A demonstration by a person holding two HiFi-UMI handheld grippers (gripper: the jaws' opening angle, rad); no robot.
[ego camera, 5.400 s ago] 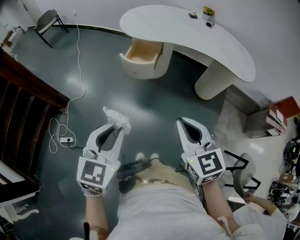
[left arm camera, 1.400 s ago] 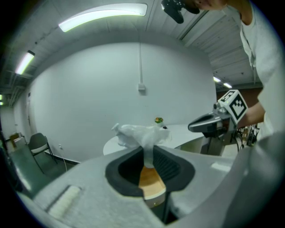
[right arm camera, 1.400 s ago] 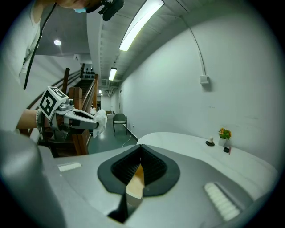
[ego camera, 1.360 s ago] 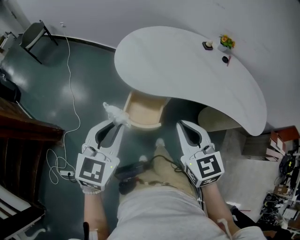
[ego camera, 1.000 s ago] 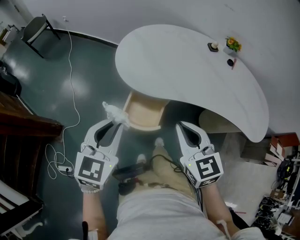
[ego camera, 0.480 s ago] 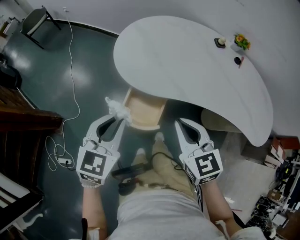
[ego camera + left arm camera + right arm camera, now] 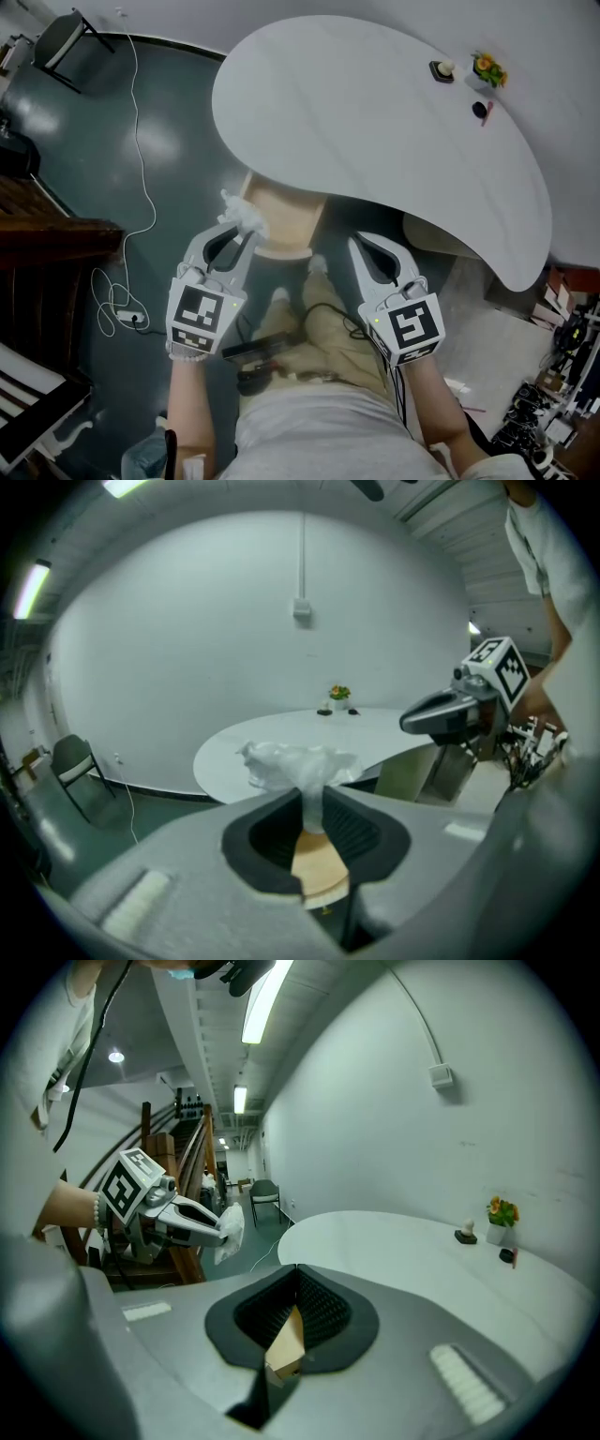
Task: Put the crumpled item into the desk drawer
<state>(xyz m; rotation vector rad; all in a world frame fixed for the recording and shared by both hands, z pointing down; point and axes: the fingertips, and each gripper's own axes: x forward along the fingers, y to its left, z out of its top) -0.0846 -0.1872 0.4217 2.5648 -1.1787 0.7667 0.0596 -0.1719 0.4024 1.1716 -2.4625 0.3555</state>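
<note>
The crumpled item [image 7: 242, 213] is a wad of thin white plastic or paper. My left gripper [image 7: 246, 230] is shut on it and holds it over the near left corner of the open drawer [image 7: 286, 225], whose inside is pale wood. The left gripper view shows the wad [image 7: 296, 764] sticking up from the shut left gripper [image 7: 311, 794], with the drawer's wood [image 7: 320, 866] below. My right gripper [image 7: 356, 244] hangs shut and holds nothing, right of the drawer. In its own view, the right gripper [image 7: 297, 1269] is shut and the left gripper's wad [image 7: 228, 1227] shows at the left.
The white curved desk top [image 7: 375, 112] overhangs the drawer's far part. A small plant [image 7: 489, 69] and little objects sit at its far right. A ribbed pedestal [image 7: 441, 248] stands to the right. A chair [image 7: 54, 36], a white cable [image 7: 142, 141] and dark wooden furniture [image 7: 47, 234] lie left.
The left gripper has carried the crumpled item forward and right, from beside the drawer to over its near left corner. The desk looms closer. The right gripper has kept its pose.
</note>
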